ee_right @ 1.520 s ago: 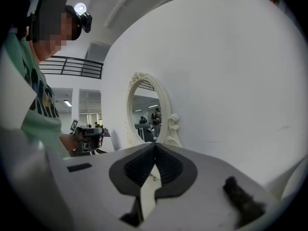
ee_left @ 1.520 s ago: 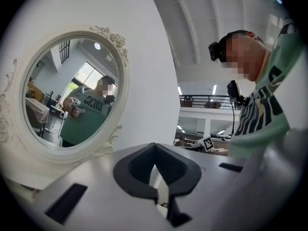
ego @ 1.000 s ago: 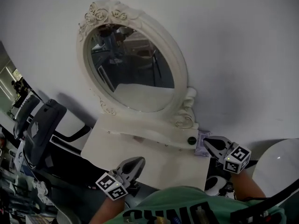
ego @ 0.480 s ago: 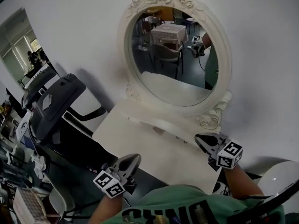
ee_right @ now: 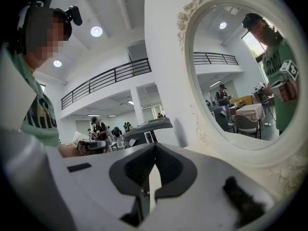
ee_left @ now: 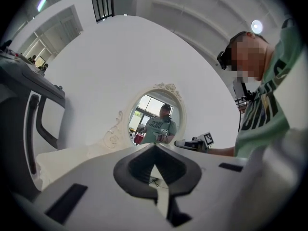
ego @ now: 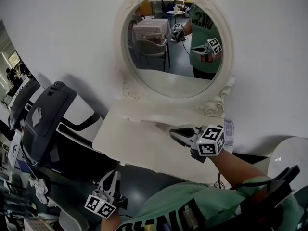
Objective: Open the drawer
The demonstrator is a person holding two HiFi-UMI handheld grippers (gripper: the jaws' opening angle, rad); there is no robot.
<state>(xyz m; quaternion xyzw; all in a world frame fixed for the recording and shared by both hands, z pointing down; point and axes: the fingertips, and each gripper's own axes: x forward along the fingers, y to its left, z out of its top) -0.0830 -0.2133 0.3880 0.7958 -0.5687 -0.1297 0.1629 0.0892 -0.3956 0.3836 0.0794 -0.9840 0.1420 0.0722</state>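
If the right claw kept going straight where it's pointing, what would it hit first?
Probably the dark exercise machine past the end of the dressing table. The right claw points along the table, beside the mirror, with nothing standing between. Depth is unclear, so it might graze the table first.

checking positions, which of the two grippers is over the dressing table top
The right gripper, its tips above the white tabletop just below the mirror; the left gripper sits lower, off the table's front edge.

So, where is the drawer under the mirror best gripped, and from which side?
Grip the drawer by a knob on its front, coming level from the person's side: that front stands upright under the mirror. No knob shows; the right gripper may cover it.
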